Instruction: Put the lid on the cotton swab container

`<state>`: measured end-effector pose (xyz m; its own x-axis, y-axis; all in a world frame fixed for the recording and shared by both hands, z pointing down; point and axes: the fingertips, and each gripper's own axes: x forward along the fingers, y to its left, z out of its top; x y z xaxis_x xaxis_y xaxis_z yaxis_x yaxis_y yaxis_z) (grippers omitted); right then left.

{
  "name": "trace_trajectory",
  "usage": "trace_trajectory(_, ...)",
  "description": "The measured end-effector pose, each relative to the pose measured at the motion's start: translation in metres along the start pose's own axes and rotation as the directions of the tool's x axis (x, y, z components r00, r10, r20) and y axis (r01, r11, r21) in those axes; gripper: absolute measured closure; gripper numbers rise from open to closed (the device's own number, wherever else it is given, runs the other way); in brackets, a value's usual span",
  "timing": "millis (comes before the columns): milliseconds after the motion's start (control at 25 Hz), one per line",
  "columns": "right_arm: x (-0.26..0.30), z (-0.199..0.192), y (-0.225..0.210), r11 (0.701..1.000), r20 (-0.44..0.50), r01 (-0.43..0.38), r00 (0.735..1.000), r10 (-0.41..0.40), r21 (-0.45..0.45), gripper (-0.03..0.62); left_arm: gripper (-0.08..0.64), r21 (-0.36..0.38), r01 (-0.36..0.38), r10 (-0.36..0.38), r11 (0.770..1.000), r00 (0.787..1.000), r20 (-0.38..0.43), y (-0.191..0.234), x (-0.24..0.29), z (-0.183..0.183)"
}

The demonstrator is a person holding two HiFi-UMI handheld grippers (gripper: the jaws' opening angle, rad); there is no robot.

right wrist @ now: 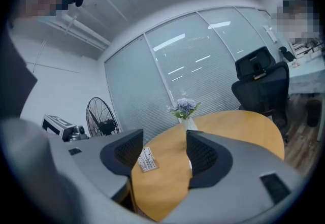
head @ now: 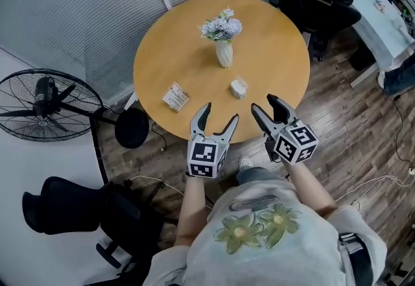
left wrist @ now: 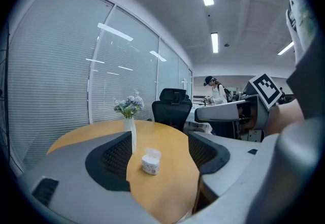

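I have the left gripper [head: 220,114] and right gripper [head: 262,103] both spread wide, pinching nothing, at the round table's [head: 272,38] near rim. The cotton swab container [head: 238,88] stands nearer me than the vase [head: 224,52], slightly right; its contents I can't make out. The lid [head: 175,96] lies flat near-left of the vase, well apart from the container. The vase holds pale flowers [head: 222,25].

Overhead and two low views share the table [head: 181,51].
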<state>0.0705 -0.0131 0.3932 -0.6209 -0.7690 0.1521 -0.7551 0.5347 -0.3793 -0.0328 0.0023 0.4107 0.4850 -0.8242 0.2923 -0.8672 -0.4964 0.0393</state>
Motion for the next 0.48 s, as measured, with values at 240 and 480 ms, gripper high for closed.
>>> trace_trajectory(240,0.027,-0.003,-0.026,0.996,-0.019,-0.005,1.000,0.007,0.089,0.331,0.211,0.014,0.011,-0.010,1.000,0.999,-0.048,0.010,0.034,-0.011)
trace_trajectory(480,0.048,-0.008,-0.045,0.991,-0.050,-0.019,0.998,0.026,0.134,0.331,0.212,0.005,0.018,-0.018,1.000,0.996,-0.093,0.018,0.063,-0.026)
